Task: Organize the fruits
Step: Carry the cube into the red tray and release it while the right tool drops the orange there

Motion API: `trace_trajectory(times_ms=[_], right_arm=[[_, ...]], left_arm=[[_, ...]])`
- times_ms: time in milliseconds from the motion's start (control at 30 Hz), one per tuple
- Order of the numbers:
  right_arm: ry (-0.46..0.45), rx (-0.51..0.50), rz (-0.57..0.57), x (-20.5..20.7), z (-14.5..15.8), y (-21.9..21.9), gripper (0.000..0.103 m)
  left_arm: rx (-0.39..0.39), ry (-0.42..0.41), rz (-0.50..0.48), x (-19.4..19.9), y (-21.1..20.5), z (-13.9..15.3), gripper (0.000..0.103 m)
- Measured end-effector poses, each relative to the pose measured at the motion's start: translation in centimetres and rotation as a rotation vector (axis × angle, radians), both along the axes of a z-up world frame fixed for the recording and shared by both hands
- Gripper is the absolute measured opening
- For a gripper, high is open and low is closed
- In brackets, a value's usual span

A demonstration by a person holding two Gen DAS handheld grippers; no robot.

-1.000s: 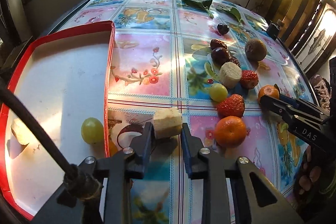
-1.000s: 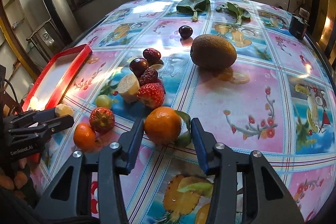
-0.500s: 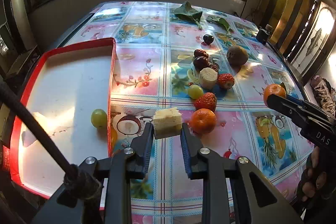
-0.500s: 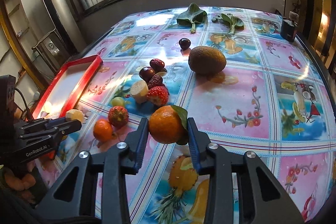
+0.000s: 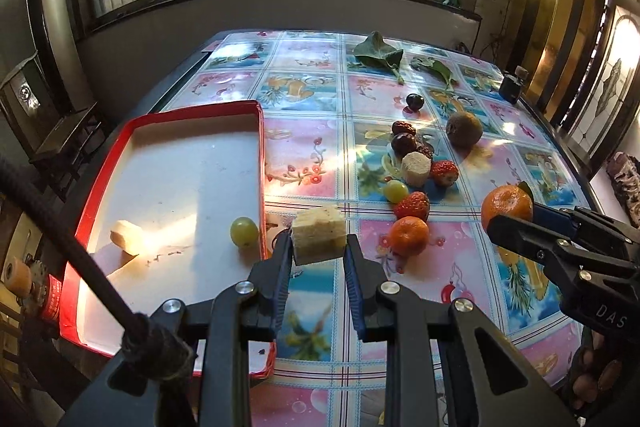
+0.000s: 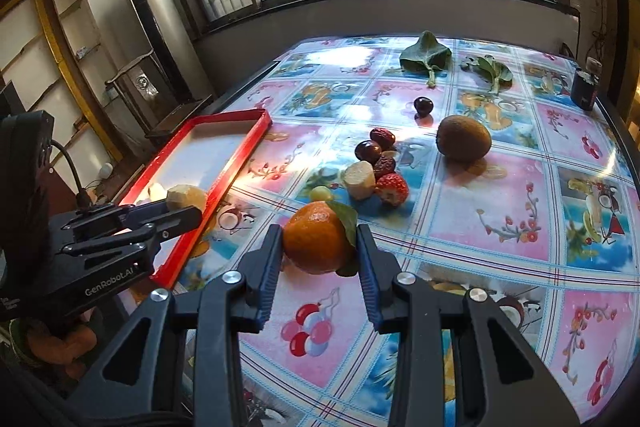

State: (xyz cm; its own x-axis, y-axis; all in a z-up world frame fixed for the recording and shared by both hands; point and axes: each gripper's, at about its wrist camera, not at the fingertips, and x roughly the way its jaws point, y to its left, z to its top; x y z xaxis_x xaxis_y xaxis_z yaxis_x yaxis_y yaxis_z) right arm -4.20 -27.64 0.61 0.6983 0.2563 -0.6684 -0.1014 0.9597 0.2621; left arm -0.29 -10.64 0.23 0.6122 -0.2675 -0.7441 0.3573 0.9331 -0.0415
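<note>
My left gripper [image 5: 318, 251] is shut on a pale yellow fruit chunk [image 5: 318, 235] and holds it above the table, just right of the red-rimmed white tray [image 5: 168, 183]. The tray holds a green grape [image 5: 244, 231] and another pale chunk [image 5: 126, 237]. My right gripper [image 6: 320, 247] is shut on an orange with a leaf [image 6: 318, 237], lifted above the table; it also shows in the left wrist view [image 5: 507, 207]. On the table lie a second orange [image 5: 409, 235], strawberries [image 5: 413, 205], a green grape [image 5: 396, 189], a banana piece [image 5: 416, 169], red dates [image 5: 403, 143], a kiwi [image 5: 464, 129] and a cherry [image 5: 415, 101].
Two green leaves [image 5: 378, 55] lie at the far end of the table. A small dark jar [image 5: 510, 87] stands at the far right edge. The flowered tablecloth [image 5: 304, 163] lies bare between tray and fruit cluster. A metal stand [image 6: 160, 91] is beyond the left table edge.
Both grippers have lifted higher and pulled back from the table, each carrying its fruit. The left one has shifted slightly toward the tray.
</note>
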Motion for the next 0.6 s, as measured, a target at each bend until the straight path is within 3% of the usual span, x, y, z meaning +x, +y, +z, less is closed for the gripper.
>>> trace_trajectory(times_ms=[600], right_arm=[[0.015, -0.013, 0.118, 1.7, 0.1, 5.4, 0.038]], left_arm=[[-0.029, 0.031, 0.091, 1.1, 4.9, -1.0, 0.025]])
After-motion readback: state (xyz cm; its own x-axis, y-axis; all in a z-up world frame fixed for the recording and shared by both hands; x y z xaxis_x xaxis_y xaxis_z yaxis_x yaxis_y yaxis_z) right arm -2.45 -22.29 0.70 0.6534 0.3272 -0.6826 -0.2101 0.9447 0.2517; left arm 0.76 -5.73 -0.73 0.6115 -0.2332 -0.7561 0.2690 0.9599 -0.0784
